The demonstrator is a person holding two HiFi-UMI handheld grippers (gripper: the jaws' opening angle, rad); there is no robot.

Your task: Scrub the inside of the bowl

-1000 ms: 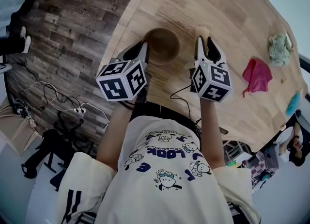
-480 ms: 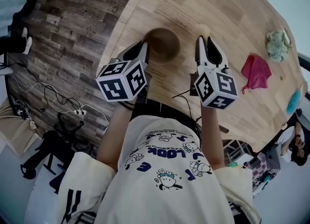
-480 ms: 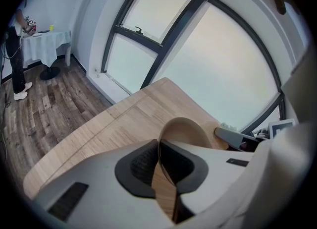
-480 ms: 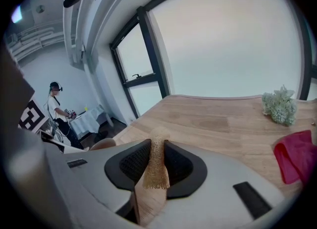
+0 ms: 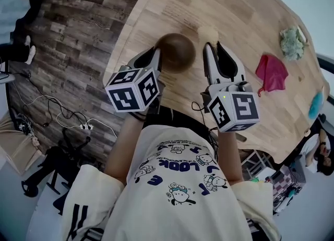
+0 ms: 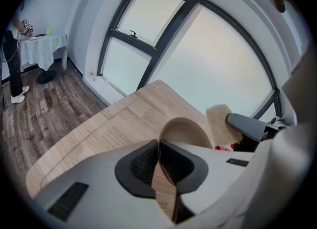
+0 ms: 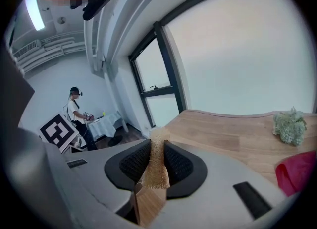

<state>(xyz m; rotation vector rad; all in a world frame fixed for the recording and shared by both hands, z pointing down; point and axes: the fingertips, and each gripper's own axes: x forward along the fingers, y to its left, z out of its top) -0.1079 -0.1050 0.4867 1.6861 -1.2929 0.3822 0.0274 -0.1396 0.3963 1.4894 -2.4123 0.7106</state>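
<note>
A lab-like room: tall windows beyond the left gripper, floor cables to its left, another person standing past the right gripper.

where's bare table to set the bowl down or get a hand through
Widest bare wood is the far end of the table, beyond the bowl. A narrower free strip lies between the scrub pad and the red cloth. Crowded: the right edge, with that cloth, a pale green bundle and a blue item.
</note>
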